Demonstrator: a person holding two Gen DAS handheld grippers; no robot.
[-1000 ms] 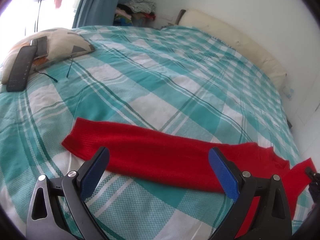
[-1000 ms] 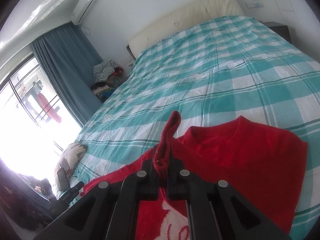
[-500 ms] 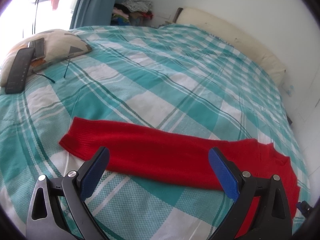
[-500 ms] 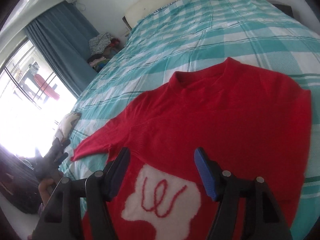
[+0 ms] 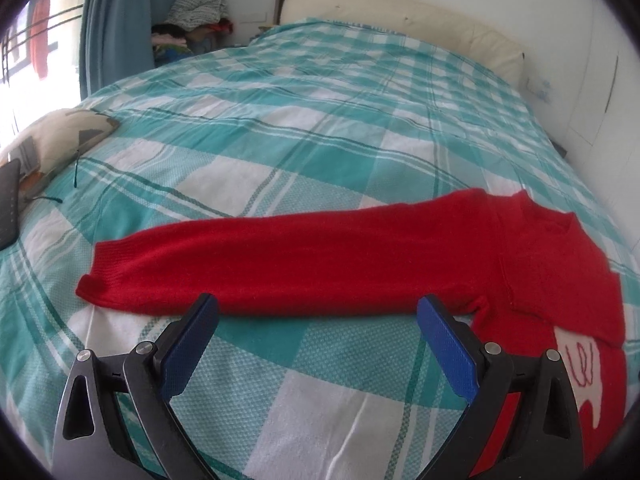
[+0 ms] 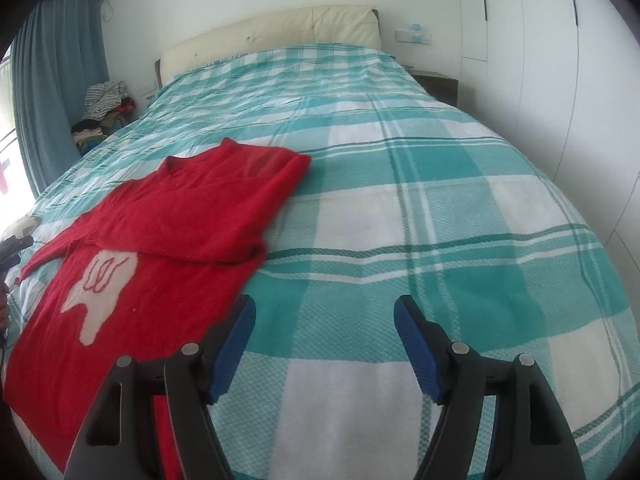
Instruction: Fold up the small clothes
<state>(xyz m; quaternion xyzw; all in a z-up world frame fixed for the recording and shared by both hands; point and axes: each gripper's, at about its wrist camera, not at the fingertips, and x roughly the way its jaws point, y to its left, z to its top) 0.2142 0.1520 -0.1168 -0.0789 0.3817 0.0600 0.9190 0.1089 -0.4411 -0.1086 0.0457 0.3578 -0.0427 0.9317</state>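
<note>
A red knit sweater (image 6: 168,216) with a white patch on its chest lies flat on the teal-and-white checked bedspread (image 6: 400,184). Its right sleeve is folded across the body. The other sleeve (image 5: 288,264) stretches out to the left in the left wrist view. My left gripper (image 5: 318,312) is open just in front of that sleeve, nothing between its blue pads. My right gripper (image 6: 324,320) hovers over bare bedspread to the right of the sweater, its jaws still opening and empty.
A patterned cushion (image 5: 52,140) with a dark flat device (image 5: 8,208) lies at the bed's left edge. A pile of clothes (image 6: 102,108) sits by the blue curtain (image 6: 52,80). A cream headboard (image 6: 272,36) and white wardrobe doors (image 6: 560,80) bound the bed.
My right gripper let go of the sweater's sleeve, opened, and swung right off the garment onto bare bedspread. The left view shifted so that the outstretched sleeve now lies closer across the frame.
</note>
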